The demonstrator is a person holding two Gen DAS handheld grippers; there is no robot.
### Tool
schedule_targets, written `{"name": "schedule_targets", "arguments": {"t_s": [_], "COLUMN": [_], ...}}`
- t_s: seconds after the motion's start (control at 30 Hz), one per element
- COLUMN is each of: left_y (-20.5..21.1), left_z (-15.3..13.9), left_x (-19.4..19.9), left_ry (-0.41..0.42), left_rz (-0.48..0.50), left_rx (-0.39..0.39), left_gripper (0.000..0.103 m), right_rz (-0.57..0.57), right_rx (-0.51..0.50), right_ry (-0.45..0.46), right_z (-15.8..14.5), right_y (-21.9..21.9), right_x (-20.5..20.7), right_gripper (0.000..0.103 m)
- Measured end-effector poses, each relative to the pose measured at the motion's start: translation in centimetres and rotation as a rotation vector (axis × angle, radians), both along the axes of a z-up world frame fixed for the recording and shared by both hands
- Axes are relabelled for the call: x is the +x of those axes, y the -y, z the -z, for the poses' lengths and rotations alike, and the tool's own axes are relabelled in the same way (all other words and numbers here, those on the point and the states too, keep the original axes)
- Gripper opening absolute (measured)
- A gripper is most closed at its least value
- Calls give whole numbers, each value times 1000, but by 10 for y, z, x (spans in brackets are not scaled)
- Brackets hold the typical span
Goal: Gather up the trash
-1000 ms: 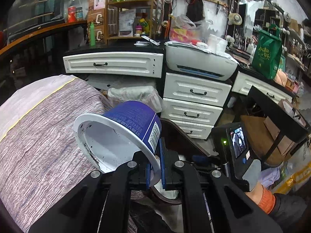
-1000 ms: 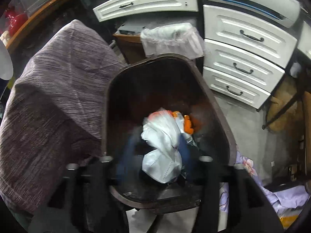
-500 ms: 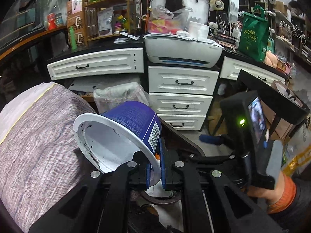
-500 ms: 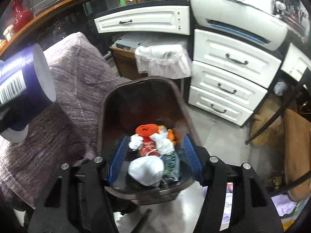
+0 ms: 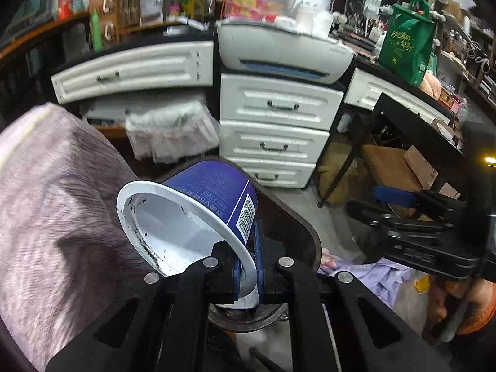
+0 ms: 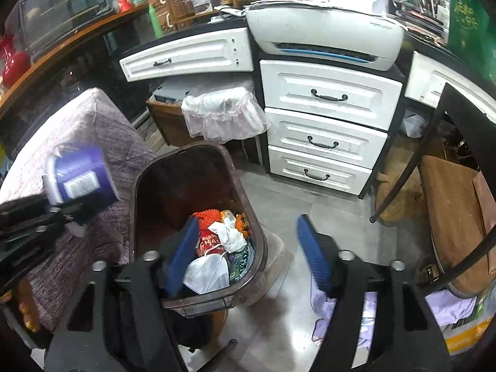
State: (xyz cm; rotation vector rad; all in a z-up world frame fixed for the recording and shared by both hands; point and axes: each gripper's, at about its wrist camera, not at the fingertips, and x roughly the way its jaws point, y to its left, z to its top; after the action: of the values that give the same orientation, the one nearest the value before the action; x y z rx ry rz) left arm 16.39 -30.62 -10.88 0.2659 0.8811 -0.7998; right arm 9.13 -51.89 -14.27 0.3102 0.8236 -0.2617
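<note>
My left gripper (image 5: 248, 260) is shut on the rim of an empty blue and white paper cup (image 5: 192, 214), held tilted at the left edge of the brown trash bin (image 5: 297, 226). The cup also shows in the right wrist view (image 6: 80, 176), left of the bin (image 6: 142, 192). The bin holds a white face mask (image 6: 207, 272), orange and red scraps (image 6: 210, 220) and wrappers. My right gripper (image 6: 248, 254) is open and empty, above the bin's near right rim; it shows in the left wrist view (image 5: 393, 195).
A purple-grey fabric-covered seat (image 6: 93, 124) stands left of the bin. White drawers (image 6: 325, 124) with a printer (image 6: 325, 37) on top stand behind. A plastic-lined basket (image 6: 220, 114) sits behind the bin. A black table leg (image 6: 400, 173) and cardboard (image 6: 455, 210) are at the right.
My right gripper has opened wide, released the trash into the bin and pulled back up and right. My left gripper with the cup has moved closer to the bin.
</note>
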Motion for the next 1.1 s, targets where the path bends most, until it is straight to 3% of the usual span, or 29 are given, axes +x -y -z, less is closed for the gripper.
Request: {"name": "schedule_targets", "arguments": {"t_s": [0.27, 0.3, 0.37, 0.43, 0.77, 0.8, 0.83, 0.93, 1.1], "left_y": [15, 16, 16, 12, -17, -23, -27, -45, -85], "left_z": [25, 26, 25, 20, -24, -30, -36, -52, -75], "left_x": [9, 9, 8, 6, -10, -14, -16, -27, -43], "left_ry": [-34, -34, -32, -15, 49, 60, 68, 109, 185], "left_rz": [-5, -4, -3, 0, -5, -9, -13, -33, -92], "left_rx": [60, 61, 62, 39, -103, -119, -131, -174, -202], "left_gripper": [9, 12, 28, 53, 80, 83, 87, 96, 97], "right_rz": [11, 13, 17, 24, 25, 23, 21, 5, -48], "right_rx": [31, 34, 28, 22, 10, 9, 8, -3, -22], "right_ry": [20, 24, 27, 29, 34, 43, 51, 91, 139], "right_z": [0, -1, -2, -2, -11, -15, -18, -31, -49], "right_y": [3, 3, 3, 5, -1, -3, -5, -16, -45], "right_x": [-5, -6, -7, -8, -8, -8, -8, -10, -11], "right_gripper": [70, 70, 70, 70, 71, 73, 82, 85, 88]}}
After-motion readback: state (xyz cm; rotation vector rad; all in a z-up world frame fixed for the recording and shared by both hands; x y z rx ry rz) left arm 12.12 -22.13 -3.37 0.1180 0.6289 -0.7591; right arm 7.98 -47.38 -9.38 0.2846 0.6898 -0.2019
